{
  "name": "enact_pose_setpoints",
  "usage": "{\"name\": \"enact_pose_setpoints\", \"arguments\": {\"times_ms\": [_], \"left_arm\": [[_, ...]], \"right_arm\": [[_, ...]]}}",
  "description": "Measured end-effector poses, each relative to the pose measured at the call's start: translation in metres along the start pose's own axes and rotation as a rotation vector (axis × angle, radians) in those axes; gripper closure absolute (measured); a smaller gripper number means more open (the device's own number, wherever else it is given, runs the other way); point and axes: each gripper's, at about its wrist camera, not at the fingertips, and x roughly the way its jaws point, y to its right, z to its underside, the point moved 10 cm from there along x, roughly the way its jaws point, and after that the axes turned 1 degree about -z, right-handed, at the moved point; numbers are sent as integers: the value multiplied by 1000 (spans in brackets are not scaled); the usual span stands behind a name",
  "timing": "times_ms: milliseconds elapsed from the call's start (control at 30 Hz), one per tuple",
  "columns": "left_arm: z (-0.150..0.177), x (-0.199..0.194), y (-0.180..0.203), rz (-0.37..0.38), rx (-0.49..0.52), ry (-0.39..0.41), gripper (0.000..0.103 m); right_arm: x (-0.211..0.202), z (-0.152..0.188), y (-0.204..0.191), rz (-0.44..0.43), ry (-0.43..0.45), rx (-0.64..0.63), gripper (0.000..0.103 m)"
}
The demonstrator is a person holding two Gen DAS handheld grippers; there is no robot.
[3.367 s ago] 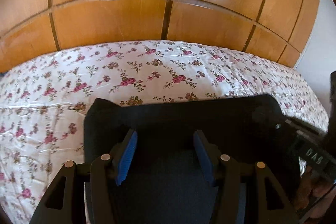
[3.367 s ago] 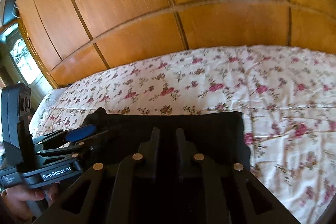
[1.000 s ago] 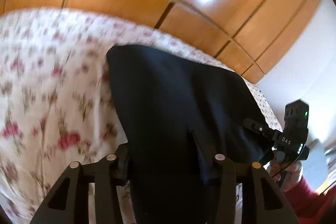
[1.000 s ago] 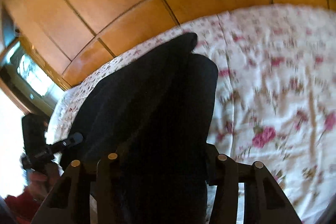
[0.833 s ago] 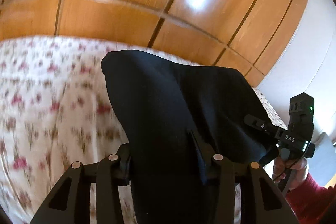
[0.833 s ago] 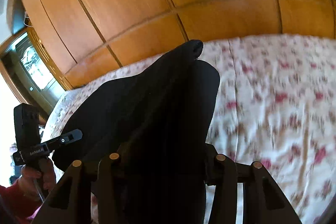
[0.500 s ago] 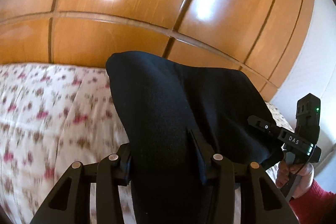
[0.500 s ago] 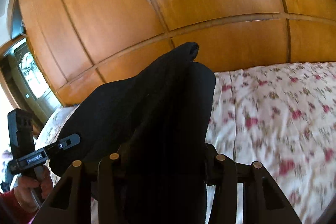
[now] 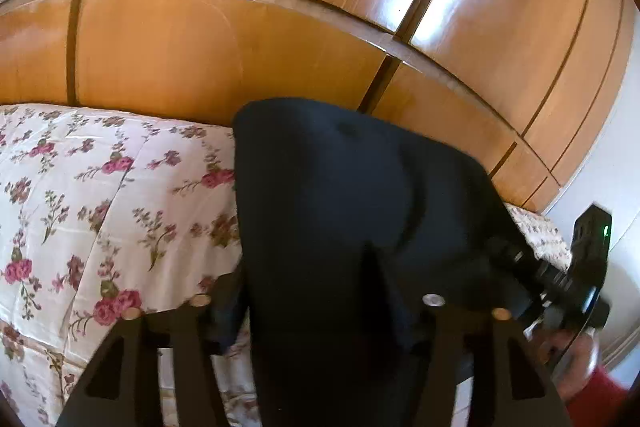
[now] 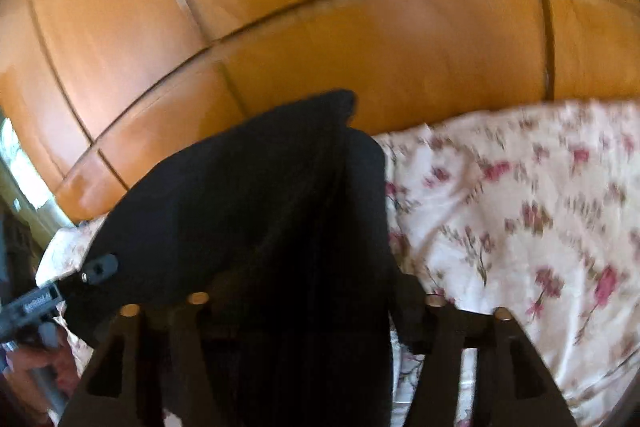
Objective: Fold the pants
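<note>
Your pants [image 9: 340, 187] are a dark, folded bundle slung between the two tools, lifted off the floral bedspread [image 9: 100, 187] and, in both wrist views, reaching up across the bed's far edge, where the wooden wardrobe [image 9: 200, 47] begins. The left gripper [image 9: 316, 291] has just been opening its jaws, with the cloth lying between them and draped over the fingers; its pads look to stand a little off the fabric rather than pinching it. The right gripper [image 10: 316, 291] has likewise just been opening with the cloth between its jaws, and a sliver of bedspread shows beside its right finger.

Expect the fabric to be soft, limp and fairly light; it sags between your hands and will slump as soon as nothing pinches it, so the layers could slide apart. Take hold at the folded edge near each outer corner, through all the layers at once, not at the loose middle.

As for writing, the pale label [image 10: 38, 301] on the left tool's body is too blurred to read; the right tool shows only a small green light [image 9: 605, 229].
</note>
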Motion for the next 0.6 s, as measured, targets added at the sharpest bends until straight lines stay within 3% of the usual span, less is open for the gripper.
{"name": "enact_pose_setpoints", "arguments": {"times_ms": [100, 167, 400, 500, 600], "left_arm": [[4, 0, -9, 21, -57, -1, 27], [4, 1, -6, -3, -52, 5, 26], [13, -36, 9, -169, 20, 78, 26], [35, -49, 19, -163, 38, 41, 26], [61, -58, 29, -167, 56, -22, 26]], "right_arm": [[-1, 1, 4, -14, 2, 26, 32], [-1, 1, 3, 1, 2, 12, 32], [-21, 1, -8, 142, 60, -68, 28], [-40, 11, -15, 217, 77, -97, 26], [-54, 29, -20, 227, 50, -84, 24]]}}
